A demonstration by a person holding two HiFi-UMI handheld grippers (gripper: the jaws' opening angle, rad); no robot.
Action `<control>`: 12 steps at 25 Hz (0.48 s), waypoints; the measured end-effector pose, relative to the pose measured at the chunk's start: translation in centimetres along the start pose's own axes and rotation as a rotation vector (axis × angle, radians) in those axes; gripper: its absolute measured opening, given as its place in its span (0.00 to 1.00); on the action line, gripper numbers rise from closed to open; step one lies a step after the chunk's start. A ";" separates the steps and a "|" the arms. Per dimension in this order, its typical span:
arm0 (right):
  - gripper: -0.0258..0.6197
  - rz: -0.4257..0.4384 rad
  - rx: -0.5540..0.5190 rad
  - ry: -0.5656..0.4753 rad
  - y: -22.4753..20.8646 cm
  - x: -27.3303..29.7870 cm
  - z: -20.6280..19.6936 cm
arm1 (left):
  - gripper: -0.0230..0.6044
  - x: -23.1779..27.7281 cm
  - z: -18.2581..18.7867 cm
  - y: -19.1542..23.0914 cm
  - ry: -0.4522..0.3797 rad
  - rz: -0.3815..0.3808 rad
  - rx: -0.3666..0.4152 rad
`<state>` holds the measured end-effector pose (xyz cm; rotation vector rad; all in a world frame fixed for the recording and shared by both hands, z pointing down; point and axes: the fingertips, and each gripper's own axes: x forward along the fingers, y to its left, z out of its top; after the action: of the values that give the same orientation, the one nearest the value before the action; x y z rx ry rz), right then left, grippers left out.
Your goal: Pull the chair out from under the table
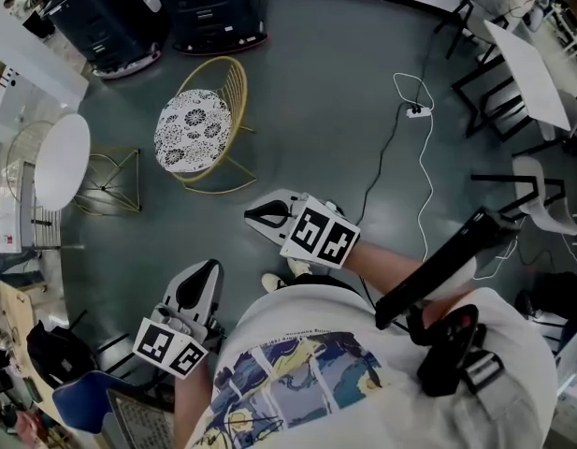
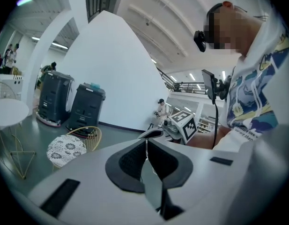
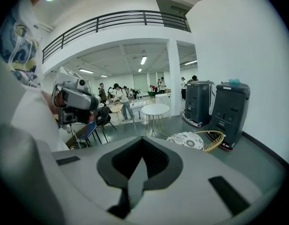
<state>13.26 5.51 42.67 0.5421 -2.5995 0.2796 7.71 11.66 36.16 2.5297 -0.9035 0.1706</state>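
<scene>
Left gripper [image 1: 203,276] and right gripper [image 1: 261,217] are clenched empty; the chair [image 1: 196,129] (upper left) could be tipped if grasped high.

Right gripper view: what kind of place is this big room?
Probably a large public hall or shared workspace: a railed balcony overhead, a round white table with people behind, and a gold wire chair.

In the head view the blue chair [image 1: 82,405] at seven o'clock and the dark machines [image 1: 115,17] at twelve o'clock run off the edges, while in the right gripper view the wire chair [image 3: 187,140] has its legs hidden behind the right gripper [image 3: 142,158], and the far people [image 3: 118,95] near nine o'clock are too small to tell apart.
</scene>
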 end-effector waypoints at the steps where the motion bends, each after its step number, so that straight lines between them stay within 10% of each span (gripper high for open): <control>1: 0.06 -0.005 -0.001 -0.005 0.0 0.2 0.4 | 0.07 -0.4 -0.1 0.3 -0.003 -0.004 -0.016; 12: 0.06 -0.033 -0.013 0.020 0.6 2.8 1.2 | 0.07 -2.7 -1.5 3.0 -0.014 -0.024 -0.041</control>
<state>10.25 4.76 42.88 0.5748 -2.5688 0.2554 3.74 11.83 37.89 2.5059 -0.8721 0.1259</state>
